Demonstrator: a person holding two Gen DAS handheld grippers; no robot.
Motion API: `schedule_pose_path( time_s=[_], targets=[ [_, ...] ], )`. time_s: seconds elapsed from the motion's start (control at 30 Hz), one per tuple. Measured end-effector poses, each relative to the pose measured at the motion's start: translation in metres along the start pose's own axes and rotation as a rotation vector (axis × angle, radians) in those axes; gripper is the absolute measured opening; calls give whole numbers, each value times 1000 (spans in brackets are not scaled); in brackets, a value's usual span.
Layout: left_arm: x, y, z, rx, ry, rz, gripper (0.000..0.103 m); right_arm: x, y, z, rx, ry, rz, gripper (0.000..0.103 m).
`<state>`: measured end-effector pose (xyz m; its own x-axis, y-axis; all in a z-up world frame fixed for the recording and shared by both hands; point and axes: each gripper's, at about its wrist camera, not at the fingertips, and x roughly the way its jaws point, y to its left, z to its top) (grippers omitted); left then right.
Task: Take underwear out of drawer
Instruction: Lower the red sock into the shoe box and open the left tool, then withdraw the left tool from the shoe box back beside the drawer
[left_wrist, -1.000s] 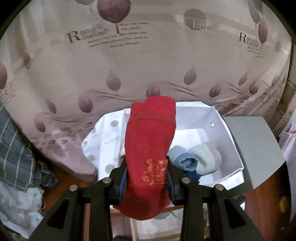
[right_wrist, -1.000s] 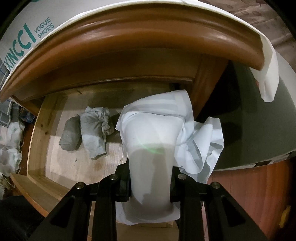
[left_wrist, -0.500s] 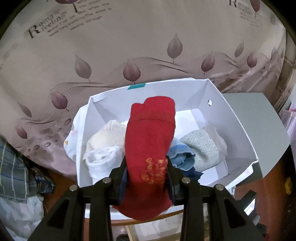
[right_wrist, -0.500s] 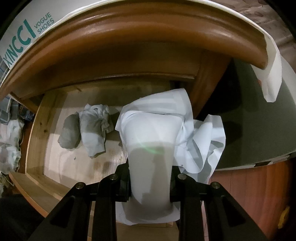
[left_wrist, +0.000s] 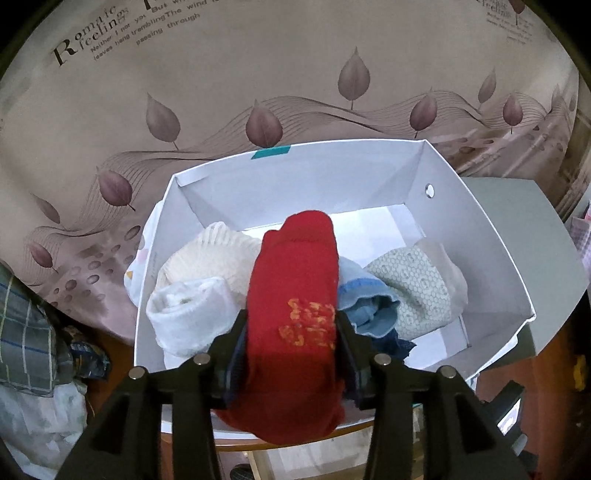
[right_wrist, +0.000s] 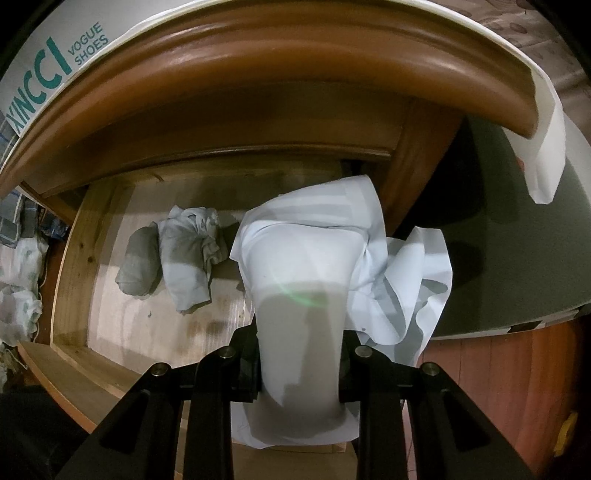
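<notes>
The white box (right_wrist: 44, 74) atop the cabinet reads "XINCCI VOGUE SHOES". The left gripper (left_wrist: 291, 328), jaws just widening, has the red garment (left_wrist: 295, 295) between them over the white carton's (left_wrist: 491, 243) near edge. The right gripper (right_wrist: 299, 343) clamps white underwear (right_wrist: 306, 258) above the open drawer's (right_wrist: 70, 258) right side.

The box (left_wrist: 491, 236) sits before the patterned cloth (left_wrist: 258, 74); in it, rolled pieces line up side by side — two (left_wrist: 192, 314) at left, two (left_wrist: 410, 291) at right. In the drawer (right_wrist: 70, 273), two bundles (right_wrist: 184, 254) lie touching at left — under the overhanging top (right_wrist: 295, 70).
</notes>
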<state>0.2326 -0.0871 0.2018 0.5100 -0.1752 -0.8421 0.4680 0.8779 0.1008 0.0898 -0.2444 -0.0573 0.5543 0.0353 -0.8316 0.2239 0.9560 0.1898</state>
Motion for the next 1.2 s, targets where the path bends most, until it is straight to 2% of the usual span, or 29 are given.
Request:
schedule_pose_path(
  time_s=[0.2,0.47,0.63,0.9,0.93,1.07,1.2],
  targets=[
    [-10,-1,-7,-1,-10,-43,64,0,-2,0,6,-2,4,25],
    [-45,-1,-11,-3,-65,-93,66,0,0,0,-7,-1,-6,25],
    [-73,11,-23,-46,-117,-88,66,0,1,0,-13,-1,-10,25],
    [-102,48,-76,-121,-173,70,66,1,3,0,-21,-1,-18,25],
    [-103,56,-86,-140,-180,107,66,2,3,1,-22,0,-20,25],
    [-94,83,-124,-231,-165,208,66,2,4,0,-36,-1,-30,25],
    [-63,106,-162,-329,-113,292,66,3,6,-1,-40,-2,-36,25]
  ],
)
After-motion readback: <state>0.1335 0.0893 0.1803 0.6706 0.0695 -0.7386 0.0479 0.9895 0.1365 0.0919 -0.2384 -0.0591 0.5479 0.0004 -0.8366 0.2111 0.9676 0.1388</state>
